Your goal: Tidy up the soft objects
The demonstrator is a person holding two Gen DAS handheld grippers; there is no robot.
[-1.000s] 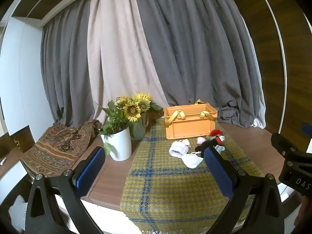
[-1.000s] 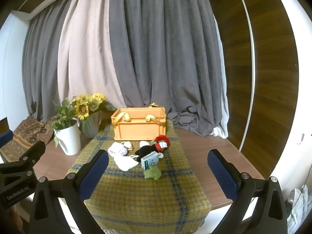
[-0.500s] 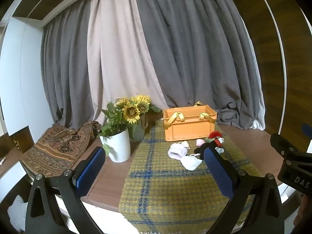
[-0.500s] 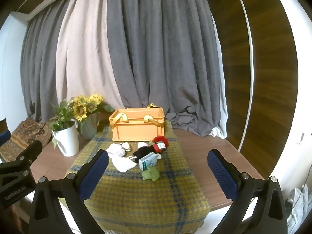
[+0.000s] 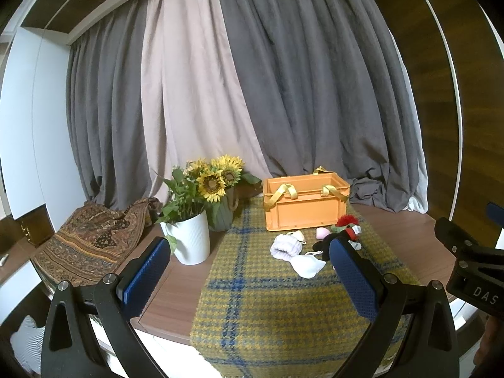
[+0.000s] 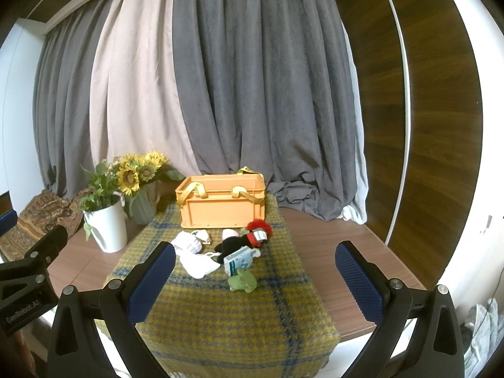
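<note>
An orange crate (image 5: 305, 203) (image 6: 222, 203) with yellow strap handles stands at the back of a yellow plaid cloth (image 5: 267, 289) (image 6: 226, 312). In front of it lie soft items: a pale knit roll (image 5: 285, 247) (image 6: 189, 242), a white pouch (image 5: 307, 266) (image 6: 200, 266), a black and red plush (image 6: 242, 241) (image 5: 345, 226), a tissue pack (image 6: 239, 261) and a green toy (image 6: 242, 282). My left gripper (image 5: 249, 275) and right gripper (image 6: 255, 277) are both open and empty, held back over the near edge of the table.
A white pot with greenery (image 5: 190, 236) (image 6: 107, 225) and a green vase of sunflowers (image 5: 220, 195) (image 6: 143, 189) stand left of the crate. A patterned fabric bag (image 5: 88, 236) lies further left. Curtains hang behind the wooden table (image 6: 330, 252).
Both grippers have drifted slightly back and up; the table objects sit a little lower and smaller in both views. Nothing on the table has moved.
</note>
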